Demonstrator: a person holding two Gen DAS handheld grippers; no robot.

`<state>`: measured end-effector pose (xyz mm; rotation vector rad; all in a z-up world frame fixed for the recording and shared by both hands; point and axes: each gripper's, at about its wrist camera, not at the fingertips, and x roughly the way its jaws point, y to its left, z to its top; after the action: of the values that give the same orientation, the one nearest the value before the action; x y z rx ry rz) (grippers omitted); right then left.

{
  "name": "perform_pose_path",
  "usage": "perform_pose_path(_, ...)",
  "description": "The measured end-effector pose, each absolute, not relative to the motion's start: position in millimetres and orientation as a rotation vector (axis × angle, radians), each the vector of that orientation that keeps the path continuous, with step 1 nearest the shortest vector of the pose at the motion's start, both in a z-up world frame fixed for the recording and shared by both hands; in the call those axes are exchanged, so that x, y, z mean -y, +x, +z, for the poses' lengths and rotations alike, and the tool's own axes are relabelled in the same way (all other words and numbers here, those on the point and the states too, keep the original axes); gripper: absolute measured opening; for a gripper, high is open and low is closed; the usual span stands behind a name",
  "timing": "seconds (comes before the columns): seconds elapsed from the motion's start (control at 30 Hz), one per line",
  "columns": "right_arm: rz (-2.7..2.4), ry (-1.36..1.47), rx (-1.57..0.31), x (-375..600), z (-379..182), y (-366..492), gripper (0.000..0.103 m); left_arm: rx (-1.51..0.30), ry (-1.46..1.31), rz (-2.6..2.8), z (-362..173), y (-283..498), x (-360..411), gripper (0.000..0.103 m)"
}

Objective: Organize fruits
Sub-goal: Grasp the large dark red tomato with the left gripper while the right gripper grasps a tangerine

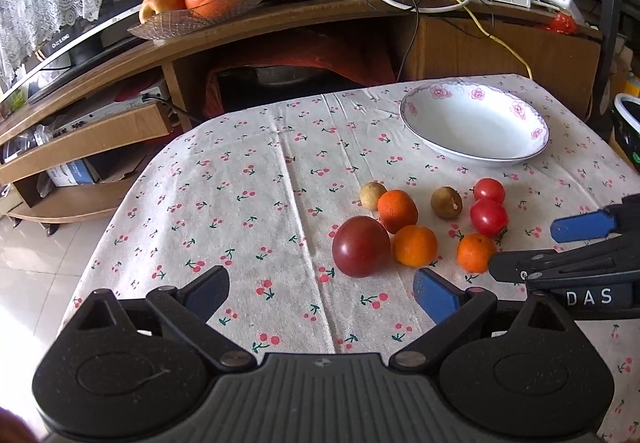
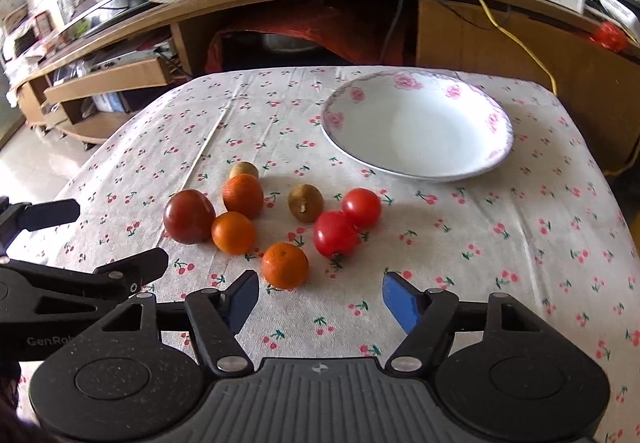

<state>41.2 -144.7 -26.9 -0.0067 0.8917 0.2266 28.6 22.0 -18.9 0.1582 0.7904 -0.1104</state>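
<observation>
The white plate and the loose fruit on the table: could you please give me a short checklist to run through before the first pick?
1. White plate empty and ready to receive fruit: ok.
2. Left gripper open, holding nothing: ok.
3. Right gripper open, holding nothing: ok.
4. Nearest orange free to grasp, just ahead of the right gripper and apart from its neighbours: ok.
5. Red tomatoes separated for a clean grip: not ok, the two touch.
6. Tablecloth flat under the fruit: ok, only faint creases.
</observation>
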Motion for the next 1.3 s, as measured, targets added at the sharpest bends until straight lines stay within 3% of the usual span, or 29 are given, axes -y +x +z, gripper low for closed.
perform_pose_path(0.8,0.308,-0.015,-0.970,139,-41,65,0.039,-0.855,0.242,-0.278,-38,71,-21,0.095)
perform_pose_path(1.03,0.328,-0.047,-0.966,134,-42,66,0.037,-0.872,0.188,-0.304,-43,84,-22,0.073)
perform_pose_path(1.3,0.341,-0.017,-0.972,138,-41,65,0.023,-0.890,0.139,-0.340,-43,88,-20,0.052)
